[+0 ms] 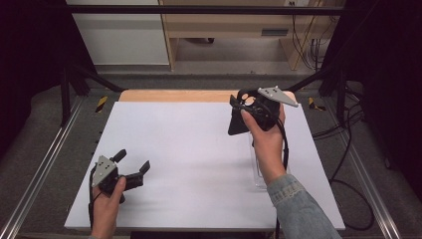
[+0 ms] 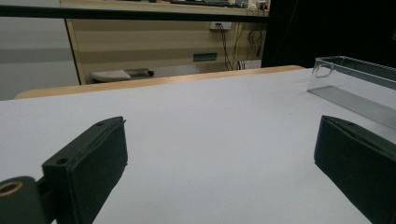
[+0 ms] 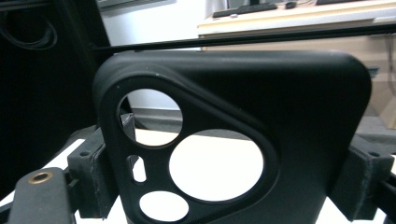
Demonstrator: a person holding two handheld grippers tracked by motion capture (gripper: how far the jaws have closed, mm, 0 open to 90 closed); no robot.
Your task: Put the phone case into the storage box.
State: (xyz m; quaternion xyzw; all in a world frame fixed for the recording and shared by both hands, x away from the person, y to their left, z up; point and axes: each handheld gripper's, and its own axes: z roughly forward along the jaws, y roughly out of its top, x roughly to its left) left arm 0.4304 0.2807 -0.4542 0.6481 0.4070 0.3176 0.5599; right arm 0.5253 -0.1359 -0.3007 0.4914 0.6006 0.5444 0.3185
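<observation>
A black phone case (image 1: pixel 238 122) with round camera cut-outs hangs above the far right of the white table (image 1: pixel 199 169). My right gripper (image 1: pixel 245 108) is shut on it. In the right gripper view the case (image 3: pixel 303 116) stands upright between the two pads, its cut-outs to the left. My left gripper (image 1: pixel 133 160) rests low at the near left of the table, open, with nothing between its fingers. The left gripper view has its jaws spread wide over bare white surface (image 2: pixel 219 154).
A clear plastic tray (image 1: pixel 259 172) lies on the table's right side under the right forearm, and the same tray (image 2: pixel 355 84) appears far right in the left gripper view. Black frame posts and cables flank the table. A wooden strip (image 1: pixel 174 95) edges the far side.
</observation>
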